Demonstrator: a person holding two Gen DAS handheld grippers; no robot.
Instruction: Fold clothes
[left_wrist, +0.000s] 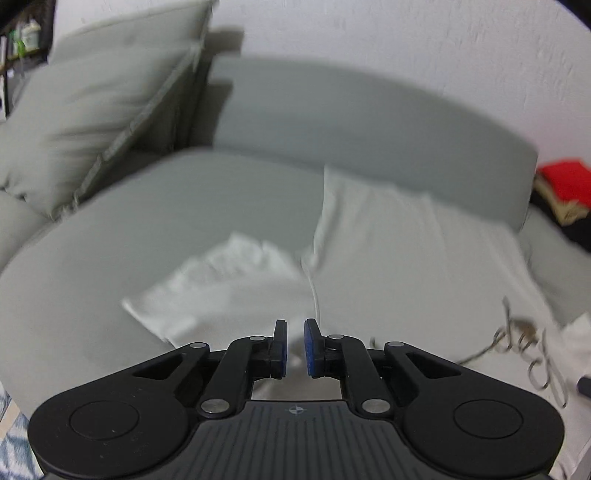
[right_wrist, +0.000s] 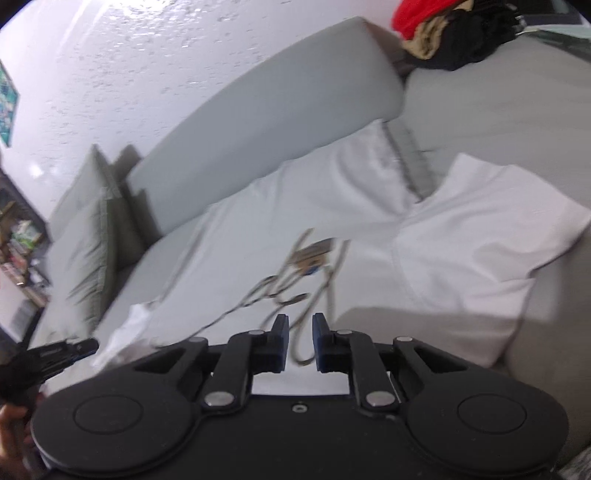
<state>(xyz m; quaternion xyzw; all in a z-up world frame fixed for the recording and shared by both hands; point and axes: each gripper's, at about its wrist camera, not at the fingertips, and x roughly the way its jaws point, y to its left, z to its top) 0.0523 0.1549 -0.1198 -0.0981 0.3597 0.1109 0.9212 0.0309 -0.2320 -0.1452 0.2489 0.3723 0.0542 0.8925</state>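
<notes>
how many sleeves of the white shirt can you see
2. One sleeve lies spread toward the cushion side of the sofa; the other sleeve lies toward the clothes pile side.

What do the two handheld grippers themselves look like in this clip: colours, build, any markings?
Both are matte black linkage grippers with silver pivot rivets, round embossed discs at each side and blue pads inside the fingers. The left gripper has a ribbed grey centre plate bearing a small crosshair mark. The right gripper has a plain black centre plate with one small screw. No cables or sleeves show.
</notes>
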